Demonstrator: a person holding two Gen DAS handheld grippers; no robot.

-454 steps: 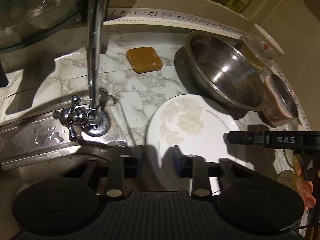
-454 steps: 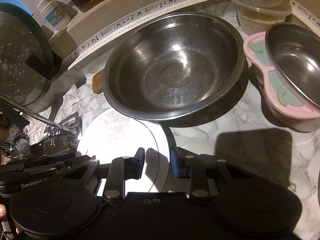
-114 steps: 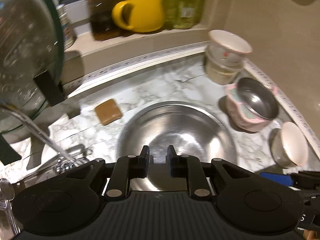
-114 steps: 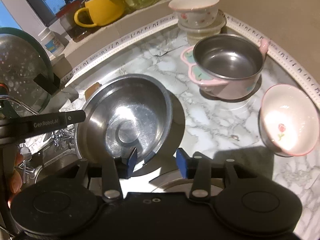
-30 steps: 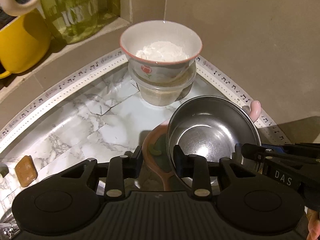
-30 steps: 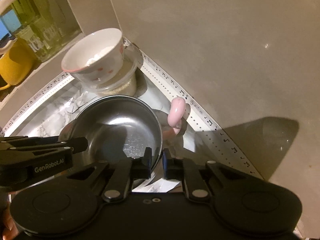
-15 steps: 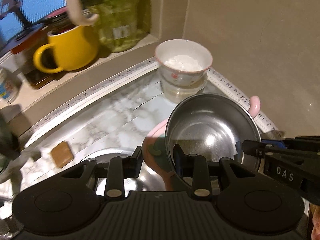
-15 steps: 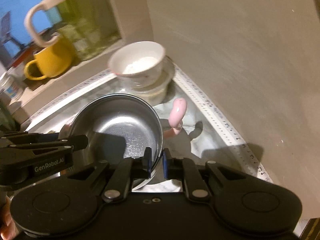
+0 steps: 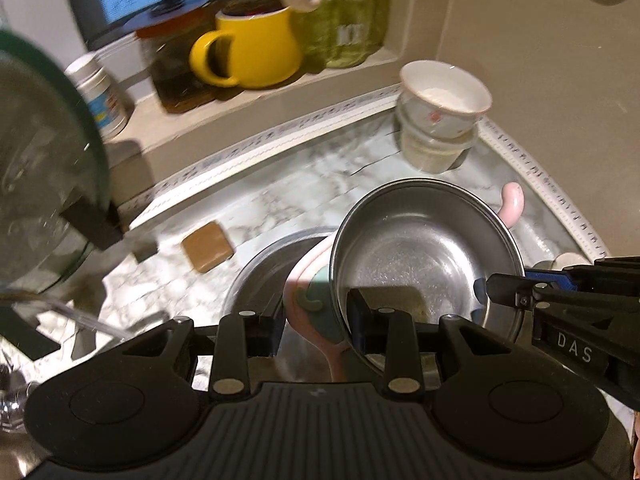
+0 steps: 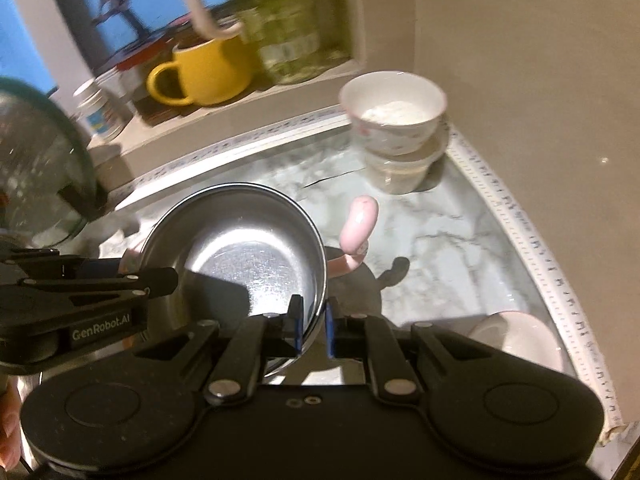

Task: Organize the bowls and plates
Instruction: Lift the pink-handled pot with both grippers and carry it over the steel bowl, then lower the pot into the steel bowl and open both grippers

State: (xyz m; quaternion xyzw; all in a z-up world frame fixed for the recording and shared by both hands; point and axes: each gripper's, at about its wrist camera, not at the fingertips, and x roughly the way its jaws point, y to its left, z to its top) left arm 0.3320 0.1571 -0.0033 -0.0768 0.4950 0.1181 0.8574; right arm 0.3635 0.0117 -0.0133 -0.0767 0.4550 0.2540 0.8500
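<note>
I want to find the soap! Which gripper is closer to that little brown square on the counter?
Left. The left gripper sits just in front of the brown square, slightly to its right. The right gripper is farther right, across the pink-handled steel bowl both grippers hold.

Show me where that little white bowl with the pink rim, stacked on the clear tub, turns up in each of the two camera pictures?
Left wrist view: the white bowl sits upper right, on the clear tub, beyond the steel bowl.
Right wrist view: the white bowl sits upper centre-right, on the same tub.
Shared landmark: the yellow mug on the ledge, left of the bowl in both views.
</note>
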